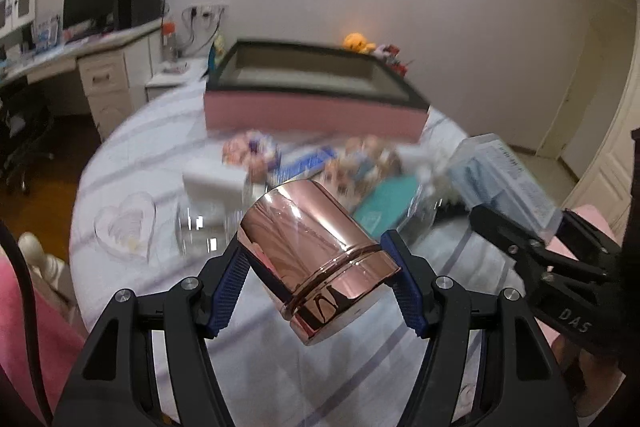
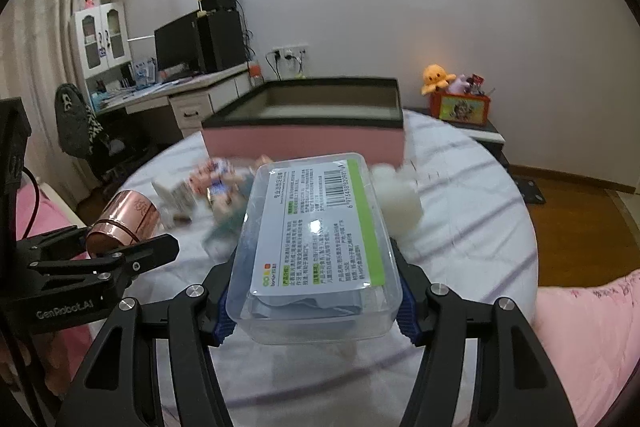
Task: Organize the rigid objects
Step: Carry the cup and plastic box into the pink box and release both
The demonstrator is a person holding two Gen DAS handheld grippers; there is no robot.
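Observation:
My left gripper point(image 1: 316, 267) is shut on a shiny rose-gold metal canister point(image 1: 308, 247) and holds it tilted above the table. My right gripper point(image 2: 316, 291) is shut on a clear plastic box point(image 2: 316, 247) with a green-edged label and grey-blue contents, held above the table. Each gripper shows in the other's view: the right one with the box point(image 1: 504, 179) at the right, the left one with the canister point(image 2: 124, 223) at the left. An open pink box with a dark rim point(image 1: 312, 107) stands at the far side of the table point(image 2: 304, 139).
The round table has a striped white cloth point(image 1: 140, 179). On it lie small blurred packets point(image 1: 256, 155), a teal box point(image 1: 384, 207), a heart-shaped clear dish point(image 1: 124, 227), a glass point(image 1: 200, 223) and a white jar point(image 2: 400, 203). A desk with a monitor point(image 2: 180, 47) stands behind left.

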